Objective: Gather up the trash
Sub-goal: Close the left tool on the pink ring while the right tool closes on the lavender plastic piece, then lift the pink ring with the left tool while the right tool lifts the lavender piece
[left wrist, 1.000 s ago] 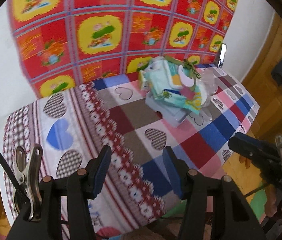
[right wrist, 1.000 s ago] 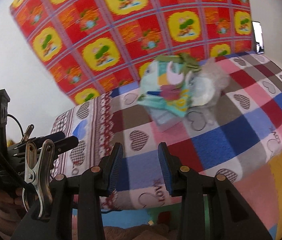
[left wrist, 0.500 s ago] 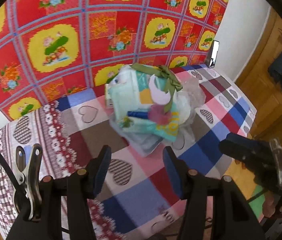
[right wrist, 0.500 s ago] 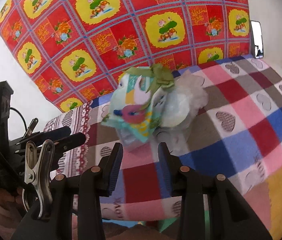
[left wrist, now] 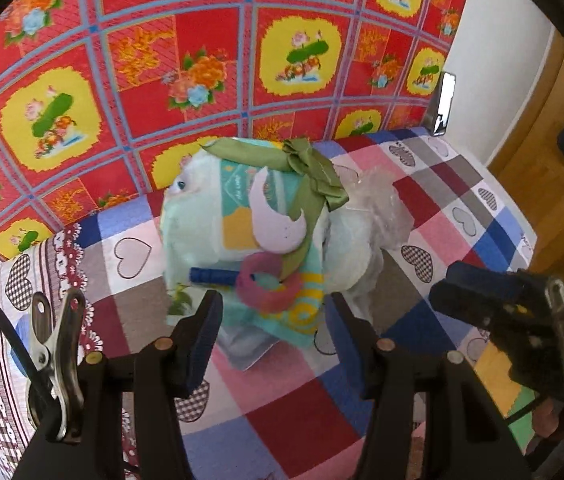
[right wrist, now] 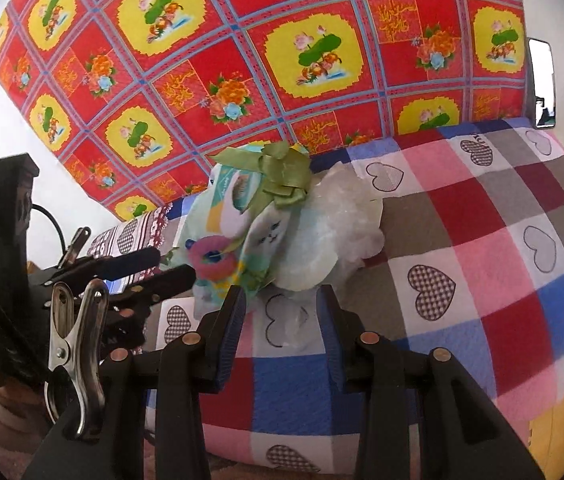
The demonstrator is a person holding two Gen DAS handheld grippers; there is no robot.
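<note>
Just ahead of both tongs, on the checked cloth (left wrist: 434, 208), the trash pile (left wrist: 250, 232) is heaped: wrappers, clear plastic (right wrist: 346, 220), green ribbon (right wrist: 282, 176), pink ring (left wrist: 270, 288). Probably light, soft, crinkly & slippery, so a bunched fold is prob best grabbed. Left gripper (left wrist: 272, 336) & right gripper (right wrist: 280, 328) are held apart w/ nothing clamped.

Bench cloth (left wrist: 434, 208) pink, blue, red, grey checks with hearts; wall cloth (left wrist: 186, 40) red with yellow flower panels; trash pile (left wrist: 242, 216) mint, green ribbon (left wrist: 310, 172)
</note>
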